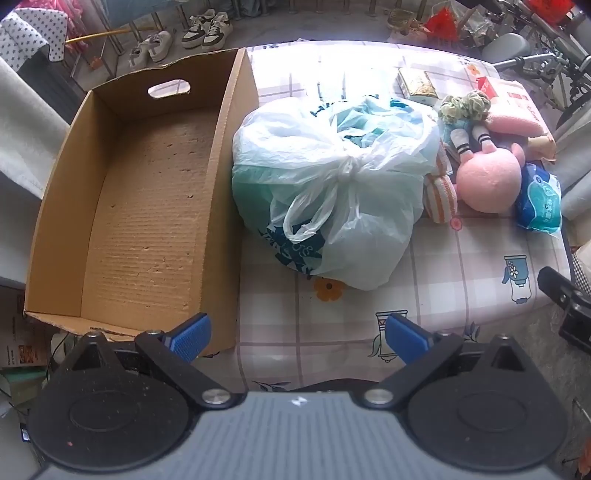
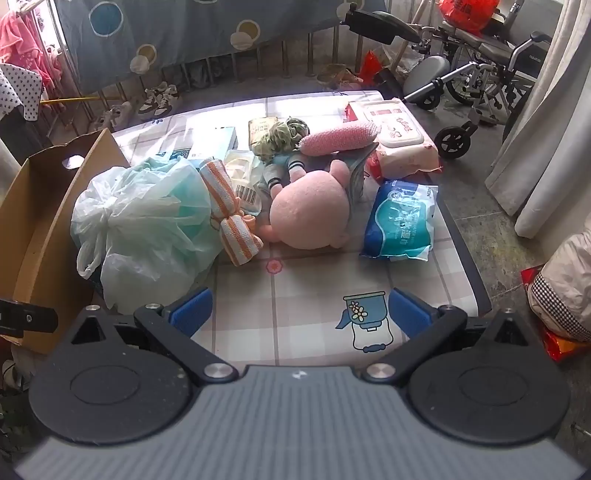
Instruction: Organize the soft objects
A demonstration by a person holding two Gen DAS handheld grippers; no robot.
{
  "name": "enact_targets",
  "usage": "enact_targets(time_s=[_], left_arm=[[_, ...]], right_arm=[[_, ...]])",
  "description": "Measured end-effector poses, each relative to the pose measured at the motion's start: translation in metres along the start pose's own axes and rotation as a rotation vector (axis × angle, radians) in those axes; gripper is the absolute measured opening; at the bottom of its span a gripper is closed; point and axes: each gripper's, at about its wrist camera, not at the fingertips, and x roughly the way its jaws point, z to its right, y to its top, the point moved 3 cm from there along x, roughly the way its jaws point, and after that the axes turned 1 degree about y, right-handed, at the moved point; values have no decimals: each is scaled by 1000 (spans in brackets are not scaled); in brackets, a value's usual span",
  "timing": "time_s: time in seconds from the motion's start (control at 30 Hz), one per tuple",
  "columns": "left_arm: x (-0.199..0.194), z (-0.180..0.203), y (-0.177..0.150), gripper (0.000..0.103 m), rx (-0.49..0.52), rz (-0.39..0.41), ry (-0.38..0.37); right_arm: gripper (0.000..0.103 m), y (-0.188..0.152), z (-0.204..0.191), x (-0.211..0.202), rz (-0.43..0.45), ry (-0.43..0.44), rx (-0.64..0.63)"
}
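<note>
An empty open cardboard box (image 1: 147,206) stands at the table's left; its corner also shows in the right wrist view (image 2: 40,206). Beside it lies a knotted white and teal plastic bag (image 1: 332,184) (image 2: 144,218). To the right lie an orange striped towel roll (image 2: 232,214), a pink plush toy (image 2: 310,210) (image 1: 487,181), a small doll (image 2: 284,158), a pink brush-like soft item (image 2: 340,140) and a blue wipes pack (image 2: 400,221) (image 1: 539,203). My left gripper (image 1: 295,338) is open and empty above the table's near edge. My right gripper (image 2: 299,314) is open and empty, short of the plush.
A checked tablecloth (image 2: 295,288) covers the table. A pink wipes pack (image 2: 402,144) and small boxes (image 2: 214,140) lie at the back. A wheelchair (image 2: 480,74) stands on the right, shoes (image 1: 207,29) and railings behind.
</note>
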Motion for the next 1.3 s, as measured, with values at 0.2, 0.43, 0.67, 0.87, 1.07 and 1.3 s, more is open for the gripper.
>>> enact_targets(time_s=[0.2, 0.43, 0.67, 0.87, 1.07, 1.3], left_arm=[[5, -7, -1, 101, -25, -15, 7], [6, -10, -1, 101, -47, -20, 11], [8, -10, -1, 101, -45, -22, 13], [7, -10, -2, 101, -41, -18, 16], [6, -11, -2, 101, -40, -18, 16], [5, -13, -4, 101, -43, -14, 20]], right_arm=[[102, 7, -4, 1, 4, 19, -29], [102, 17, -17, 6, -29, 37, -102], [102, 17, -21, 7, -66, 49, -137], [102, 18, -19, 11, -107, 63, -137], [102, 17, -19, 13, -133, 56, -137], [102, 15, -20, 13, -148, 51, -144]])
